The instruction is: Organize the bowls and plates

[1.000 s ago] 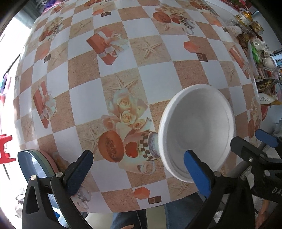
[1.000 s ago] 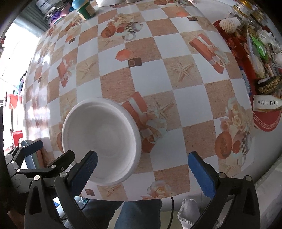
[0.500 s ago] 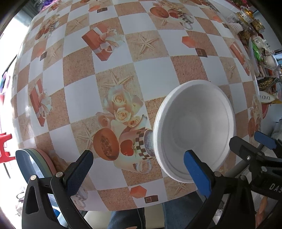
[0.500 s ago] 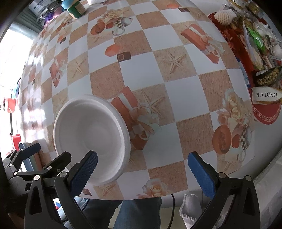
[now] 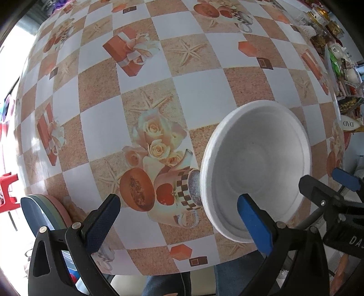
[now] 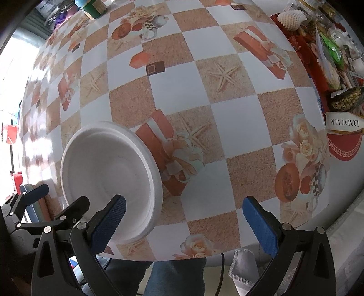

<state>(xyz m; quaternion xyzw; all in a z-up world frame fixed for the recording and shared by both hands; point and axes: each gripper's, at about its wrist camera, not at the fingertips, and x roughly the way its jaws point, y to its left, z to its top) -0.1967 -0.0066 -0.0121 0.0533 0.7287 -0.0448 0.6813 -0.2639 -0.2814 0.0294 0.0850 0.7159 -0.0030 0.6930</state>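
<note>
A white foam bowl (image 5: 257, 168) sits on the checkered tablecloth near the table's front edge; it also shows in the right wrist view (image 6: 109, 179). My left gripper (image 5: 179, 223) is open, its right finger in front of the bowl's near rim, touching nothing. My right gripper (image 6: 184, 225) is open and empty, its left finger by the bowl's near rim. A stack of plates, blue, green and pink (image 5: 45, 211), lies at the front left table edge, partly hidden behind my left gripper's left finger; its edge shows in the right wrist view (image 6: 42, 205).
Jars, packets and a red mat crowd the table's right side (image 6: 336, 68). A green-lidded jar (image 6: 93, 6) stands far back. The table's front edge (image 5: 159, 271) is close below the grippers, with the person's legs under it. A red stool (image 5: 6, 189) stands at left.
Both grippers have shifted slightly over the table, so the bowl sits a little differently in view. Both stay open and the bowl has not been taken hold of.
</note>
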